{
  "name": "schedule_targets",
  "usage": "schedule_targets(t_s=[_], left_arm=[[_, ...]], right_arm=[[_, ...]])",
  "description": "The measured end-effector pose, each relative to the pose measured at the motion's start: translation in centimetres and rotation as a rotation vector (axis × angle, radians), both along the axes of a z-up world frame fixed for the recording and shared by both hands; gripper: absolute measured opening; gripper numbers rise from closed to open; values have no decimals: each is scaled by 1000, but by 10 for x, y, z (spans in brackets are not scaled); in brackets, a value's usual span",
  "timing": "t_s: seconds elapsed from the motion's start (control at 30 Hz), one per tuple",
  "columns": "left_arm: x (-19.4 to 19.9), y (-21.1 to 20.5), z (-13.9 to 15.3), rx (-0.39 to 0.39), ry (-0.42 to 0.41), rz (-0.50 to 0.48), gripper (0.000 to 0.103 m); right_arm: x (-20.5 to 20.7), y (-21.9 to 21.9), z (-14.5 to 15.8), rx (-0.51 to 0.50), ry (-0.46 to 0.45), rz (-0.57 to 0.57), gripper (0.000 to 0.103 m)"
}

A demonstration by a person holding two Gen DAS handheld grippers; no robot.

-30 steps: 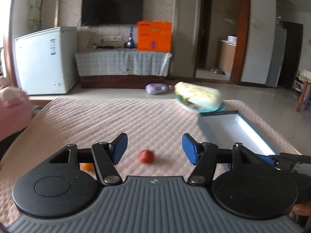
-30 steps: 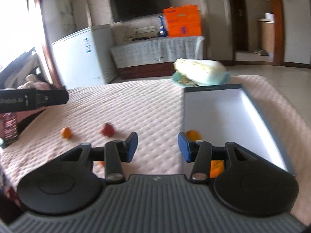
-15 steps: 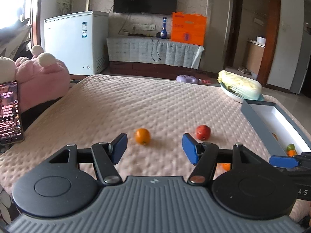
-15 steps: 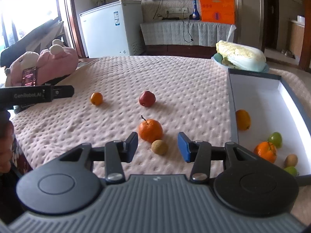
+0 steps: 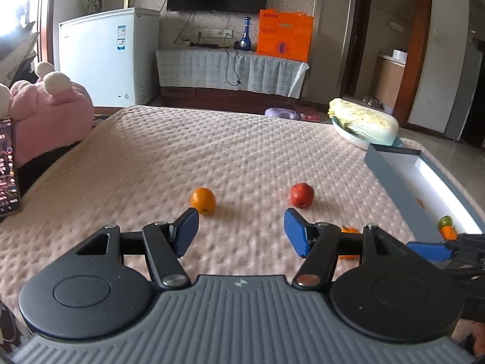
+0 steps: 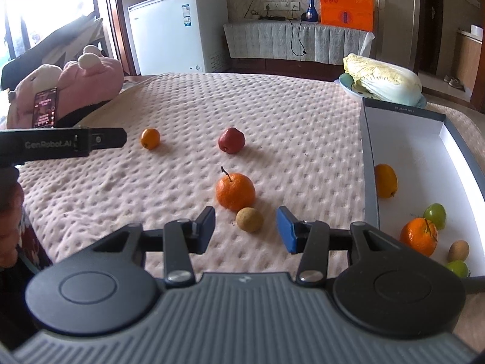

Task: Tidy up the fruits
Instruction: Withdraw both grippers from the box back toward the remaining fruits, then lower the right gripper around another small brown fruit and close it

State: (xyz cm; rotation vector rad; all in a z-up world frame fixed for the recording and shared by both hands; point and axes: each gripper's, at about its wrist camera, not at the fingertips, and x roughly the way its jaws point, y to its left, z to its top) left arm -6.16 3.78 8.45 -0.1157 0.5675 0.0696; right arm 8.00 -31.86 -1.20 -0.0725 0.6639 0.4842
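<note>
Loose fruit lies on the pink quilted bed. A small orange (image 5: 203,200) sits just beyond my open left gripper (image 5: 241,233), near its left pad; a red apple (image 5: 302,195) lies farther right. In the right wrist view a stemmed tangerine (image 6: 235,191) and a small brown fruit (image 6: 249,219) rest close ahead of my open right gripper (image 6: 246,230), the brown one nearly between its pads. The small orange (image 6: 150,138) and red apple (image 6: 231,140) lie beyond. The grey box (image 6: 368,163) at right holds an orange, a tangerine, green fruits and a brown one.
A cabbage on a plate (image 6: 383,80) sits behind the box. A pink plush toy (image 5: 45,115) and a phone (image 6: 45,107) are at the bed's left edge. The left gripper's arm (image 6: 60,145) reaches in from the left. A white freezer (image 5: 109,54) stands beyond the bed.
Both views swung left and dipped toward the bed. The small orange and apple came in front of the left gripper; the tangerine and brown fruit came close before the right gripper.
</note>
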Motion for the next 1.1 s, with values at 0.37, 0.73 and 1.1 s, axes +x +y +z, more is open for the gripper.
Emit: schedule_targets(t_s=[0.37, 0.73, 1.1], left_arm=[[3, -16, -5, 9, 16, -32, 68], [3, -17, -8, 11, 29, -41, 68], [2, -15, -8, 5, 29, -43, 68]], right_arm=[[12, 15, -12, -69, 30, 6, 47], [23, 36, -25, -125, 37, 5, 47], [28, 38, -28, -111, 35, -12, 32]])
